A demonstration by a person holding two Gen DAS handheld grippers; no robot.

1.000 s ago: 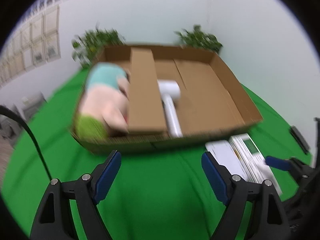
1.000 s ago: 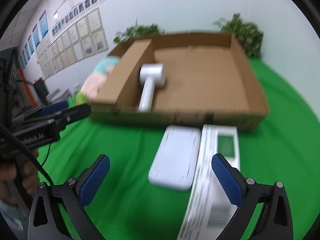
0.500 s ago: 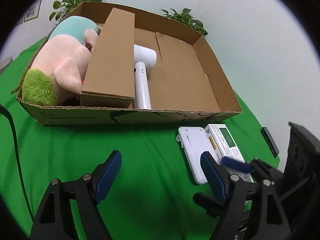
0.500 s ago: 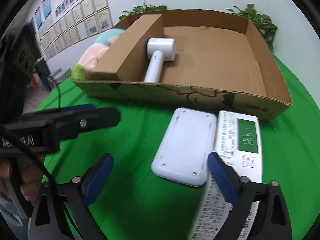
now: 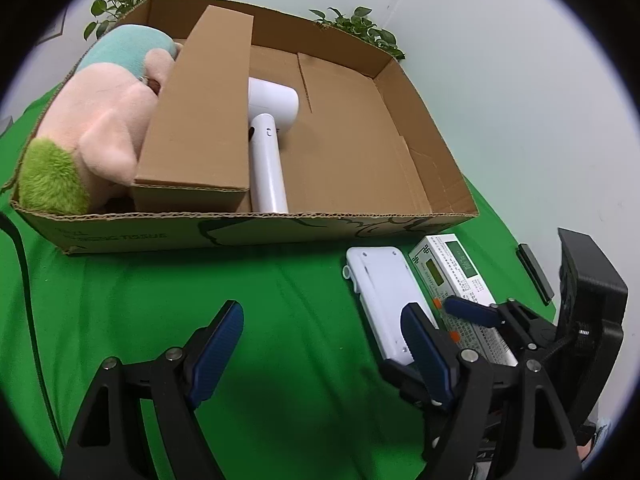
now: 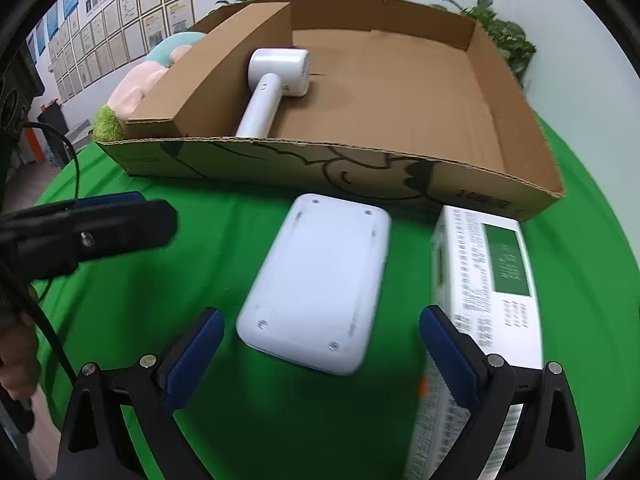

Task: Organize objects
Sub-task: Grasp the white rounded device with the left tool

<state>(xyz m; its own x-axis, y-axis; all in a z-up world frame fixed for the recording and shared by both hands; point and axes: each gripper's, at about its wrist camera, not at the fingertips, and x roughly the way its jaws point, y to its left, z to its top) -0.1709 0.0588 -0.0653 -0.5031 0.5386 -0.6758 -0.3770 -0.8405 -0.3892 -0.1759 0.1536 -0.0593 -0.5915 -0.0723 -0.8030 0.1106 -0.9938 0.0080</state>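
A shallow cardboard box (image 5: 248,232) (image 6: 320,160) stands on the green cloth. It holds a pink plush toy (image 5: 100,128), a long brown carton (image 5: 200,112) and a white hair dryer (image 5: 268,148) (image 6: 276,76). In front of it lie a flat white device (image 6: 320,280) (image 5: 380,284) and a white and green carton (image 6: 492,280) (image 5: 452,272). My right gripper (image 6: 322,324) hangs over the device's near end, which sits between its fingers untouched; the jaws are opening. My left gripper (image 5: 320,320) is open over bare cloth, left of the device.
Potted plants (image 5: 356,28) stand behind the box against a white wall. A black cable (image 5: 24,280) runs along the left. A small black bar (image 5: 534,276) lies at the cloth's right edge. A hand (image 6: 16,360) holds the left tool.
Both grippers tipped downward and came lower toward the cloth. The right one moved in over the white device, and now shows at the right of the left wrist view.
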